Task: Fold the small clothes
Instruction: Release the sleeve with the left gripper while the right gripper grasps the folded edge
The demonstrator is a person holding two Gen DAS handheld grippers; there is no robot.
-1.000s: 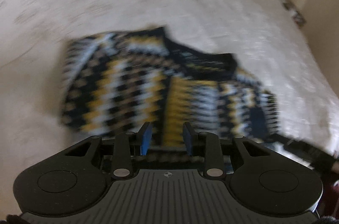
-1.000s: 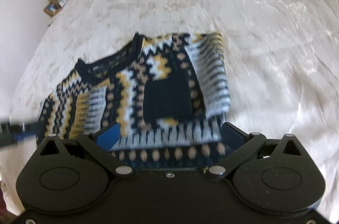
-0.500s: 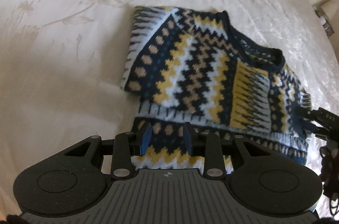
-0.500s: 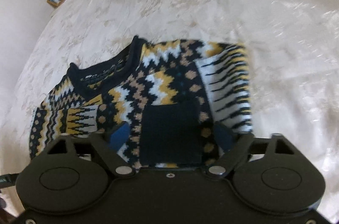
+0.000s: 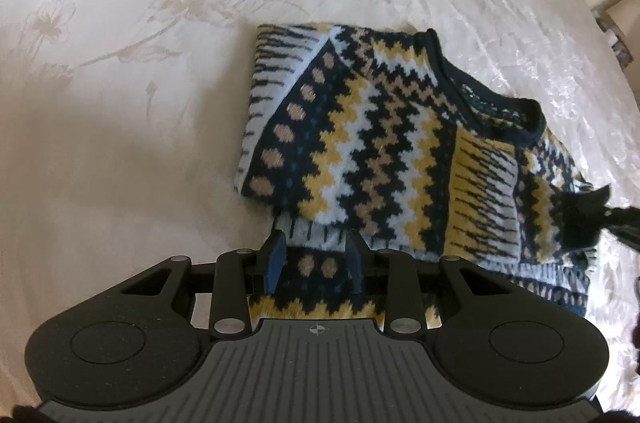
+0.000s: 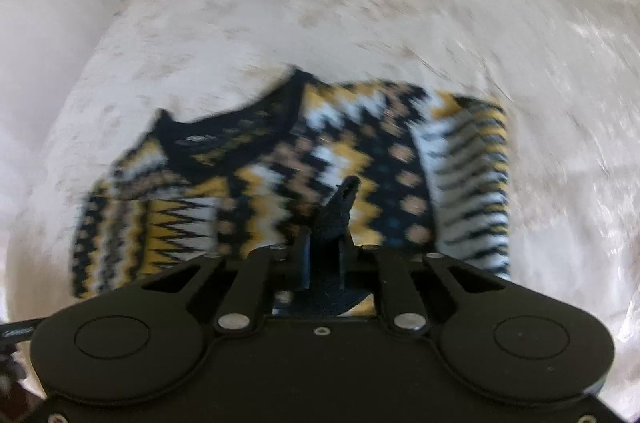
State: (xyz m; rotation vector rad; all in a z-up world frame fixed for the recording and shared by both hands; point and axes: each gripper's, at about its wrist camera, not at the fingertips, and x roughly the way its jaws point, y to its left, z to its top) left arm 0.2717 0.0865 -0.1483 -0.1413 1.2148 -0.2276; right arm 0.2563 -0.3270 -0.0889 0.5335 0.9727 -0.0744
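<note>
Patterned knit sweater [image 5: 384,151] lies part-folded on the cream bedspread [image 5: 120,103]; left gripper [image 5: 315,265] fingers narrow, straddling the hem, contact unclear; right gripper [image 6: 325,259] fingers have just been closing, now pinching the dark navy cuff [image 6: 340,207], raised above the body.

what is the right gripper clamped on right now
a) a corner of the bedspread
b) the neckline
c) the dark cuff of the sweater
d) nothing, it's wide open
c: in the right wrist view the right gripper has just been closing, and a bunch of the sweater's dark cuff sticks up between its pads.
</note>
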